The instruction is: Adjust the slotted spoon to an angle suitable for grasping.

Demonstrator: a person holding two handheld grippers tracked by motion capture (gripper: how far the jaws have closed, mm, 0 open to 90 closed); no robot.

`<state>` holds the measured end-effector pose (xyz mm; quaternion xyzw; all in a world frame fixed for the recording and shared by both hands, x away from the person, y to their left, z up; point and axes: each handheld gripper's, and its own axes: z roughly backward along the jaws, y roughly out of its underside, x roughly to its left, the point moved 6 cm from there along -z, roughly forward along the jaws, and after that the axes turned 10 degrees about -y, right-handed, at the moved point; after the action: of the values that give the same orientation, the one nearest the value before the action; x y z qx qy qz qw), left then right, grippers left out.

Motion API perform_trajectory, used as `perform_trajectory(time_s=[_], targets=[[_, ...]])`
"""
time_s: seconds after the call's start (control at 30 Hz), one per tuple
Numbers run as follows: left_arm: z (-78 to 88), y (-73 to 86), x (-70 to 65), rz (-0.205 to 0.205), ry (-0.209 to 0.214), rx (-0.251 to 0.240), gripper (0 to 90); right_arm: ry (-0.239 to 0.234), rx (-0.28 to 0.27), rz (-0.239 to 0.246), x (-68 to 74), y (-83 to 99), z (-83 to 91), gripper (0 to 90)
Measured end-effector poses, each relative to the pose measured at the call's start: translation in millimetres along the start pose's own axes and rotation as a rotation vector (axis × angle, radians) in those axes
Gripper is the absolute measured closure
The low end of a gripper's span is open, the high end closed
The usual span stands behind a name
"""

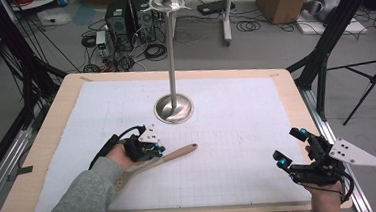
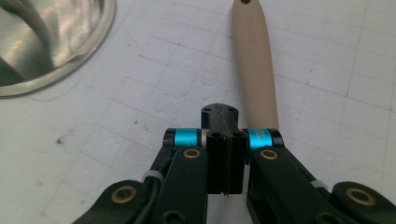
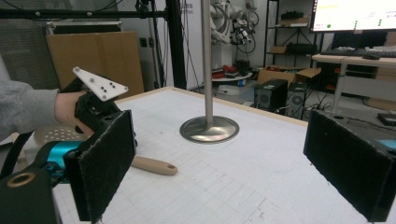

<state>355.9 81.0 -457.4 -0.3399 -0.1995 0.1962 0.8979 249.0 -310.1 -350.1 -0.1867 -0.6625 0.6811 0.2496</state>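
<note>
Two grippers work over a pale, faintly gridded mat [image 1: 236,112] on a light wooden table [image 1: 53,140]. At about eight o'clock on the mat, the left gripper [image 1: 155,150] has its black jaws pressed flat together, with a smooth beige spatula [image 1: 152,164] lying just beside and partly under them; whether the pads pinch it I cannot tell. Its rounded handle, pierced by a small hole, points toward three o'clock; the slotted blade sits by the grey sleeve [image 1: 82,203]. At four o'clock the right gripper [image 1: 291,146] stands wide, its rough foam-like pads [image 3: 105,163] holding nothing. Near twelve o'clock rises a polished steel stand [image 1: 174,108]: a round, dished base and a slim pole.
</note>
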Motion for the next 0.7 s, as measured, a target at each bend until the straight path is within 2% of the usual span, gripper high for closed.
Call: perform_trajectory(time_s=[0.03, 0.07, 0.2, 0.27, 0.43, 0.47, 0.5, 0.53, 0.6, 0.63, 0.67, 0.7], targets=[[7.9, -0.2, 2.4, 0.003, -0.016, -0.018, 89.6, 0.001, 0.001, -0.012, 0.2, 0.7, 0.2, 8.5], [7.9, -0.2, 2.4, 0.003, -0.016, -0.018, 89.6, 0.001, 0.001, -0.012, 0.2, 0.7, 0.2, 8.5], [24.8, 2.3, 5.5, 0.015, -0.039, -0.040, 89.6, 0.002, 0.007, -0.010, 0.7, 1.1, -1.6, 8.5], [37.0, 4.6, 2.4, 0.018, -0.050, -0.053, 89.5, -0.002, 0.011, -0.011, 1.3, 1.5, -3.0, 8.5], [52.2, 10.7, -1.5, 0.021, -0.062, -0.075, 85.3, -0.005, 0.016, -0.002, 1.5, 1.8, -5.9, 8.5], [55.0, 12.1, -2.7, 0.032, -0.058, -0.082, 73.4, -0.010, 0.024, 0.000, 2.2, 2.3, -8.2, 8.5], [57.4, 13.5, -3.9, 0.042, -0.052, -0.083, 73.4, -0.010, 0.024, 0.000, 2.2, 2.3, -8.2, 8.5], [62.1, 14.6, -7.5, 0.038, -0.053, -0.097, 61.1, -0.017, 0.029, -0.002, 2.8, 2.5, -11.1, 8.5], [66.6, 14.3, -10.6, 0.027, -0.051, -0.115, 58.6, -0.018, 0.027, 0.006, 2.4, 2.5, -12.4, 8.5], [69.7, 13.4, -12.6, 0.034, -0.048, -0.132, 51.7, -0.021, 0.032, 0.002, 2.7, 2.8, -14.5, 8.5], [72.6, 13.3, -14.1, 0.040, -0.051, -0.136, 39.4, -0.025, 0.036, 0.006, 1.9, 2.6, -18.5, 8.5], [75.1, 13.4, -15.5, 0.036, -0.060, -0.135, 39.4, -0.025, 0.036, 0.006, 1.9, 2.6, -18.5, 8.5]])
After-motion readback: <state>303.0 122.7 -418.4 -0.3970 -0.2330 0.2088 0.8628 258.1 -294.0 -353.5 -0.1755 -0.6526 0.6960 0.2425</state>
